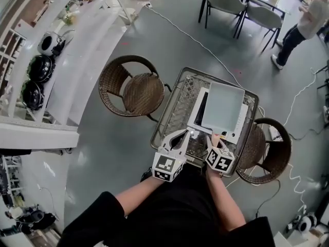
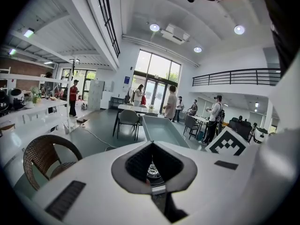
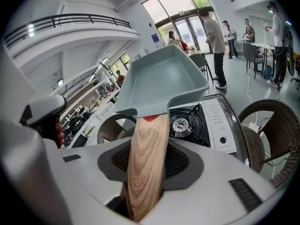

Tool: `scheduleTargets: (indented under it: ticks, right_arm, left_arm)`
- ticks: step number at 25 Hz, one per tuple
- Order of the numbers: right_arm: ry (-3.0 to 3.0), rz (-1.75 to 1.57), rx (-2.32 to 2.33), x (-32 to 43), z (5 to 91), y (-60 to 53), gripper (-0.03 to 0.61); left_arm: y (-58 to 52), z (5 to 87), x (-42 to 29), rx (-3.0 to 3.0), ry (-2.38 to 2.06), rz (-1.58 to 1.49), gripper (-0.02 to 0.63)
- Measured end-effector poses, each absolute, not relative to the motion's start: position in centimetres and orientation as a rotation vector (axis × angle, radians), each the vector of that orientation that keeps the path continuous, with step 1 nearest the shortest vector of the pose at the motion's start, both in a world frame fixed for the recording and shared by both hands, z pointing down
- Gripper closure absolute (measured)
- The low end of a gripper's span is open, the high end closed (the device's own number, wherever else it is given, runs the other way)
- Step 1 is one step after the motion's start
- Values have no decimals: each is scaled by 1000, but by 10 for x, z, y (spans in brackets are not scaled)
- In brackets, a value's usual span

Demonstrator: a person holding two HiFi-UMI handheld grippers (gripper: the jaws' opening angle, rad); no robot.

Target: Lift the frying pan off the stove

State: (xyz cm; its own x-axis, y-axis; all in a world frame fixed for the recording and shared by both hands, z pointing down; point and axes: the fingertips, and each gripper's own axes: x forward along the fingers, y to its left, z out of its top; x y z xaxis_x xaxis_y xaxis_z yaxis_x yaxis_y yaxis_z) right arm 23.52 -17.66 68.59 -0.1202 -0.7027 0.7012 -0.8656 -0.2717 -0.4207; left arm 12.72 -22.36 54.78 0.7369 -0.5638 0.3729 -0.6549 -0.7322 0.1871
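Observation:
A square grey-green frying pan (image 1: 222, 107) with a wooden handle (image 3: 145, 168) hangs over the white stove (image 1: 197, 119) on the small table (image 1: 169, 104). My right gripper (image 1: 215, 140) is shut on that handle. In the right gripper view the pan (image 3: 161, 81) floats tilted above the black burner (image 3: 182, 124), clear of it. My left gripper (image 1: 181, 136) stands open at the stove's near edge, left of the handle, with nothing between its pads. In the left gripper view the pan (image 2: 159, 130) rises beyond the gripper (image 2: 153, 161), and a burner part shows through the gap.
Wicker chairs stand left (image 1: 133, 89) and right (image 1: 267, 151) of the table. A white counter (image 1: 77, 45) with appliances runs along the left. Grey chairs and a table (image 1: 241, 6) are at the back, a person (image 1: 303, 24) walks at the far right, and cables lie on the floor.

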Motion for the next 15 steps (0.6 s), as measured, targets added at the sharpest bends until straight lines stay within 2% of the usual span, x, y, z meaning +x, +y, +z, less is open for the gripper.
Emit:
scheduleTargets:
  ticks: [15]
  right_arm:
    - [-1958,1019,2078,242,565,-151,423]
  left_arm:
    - [-207,492,142,2772,-893,299,598]
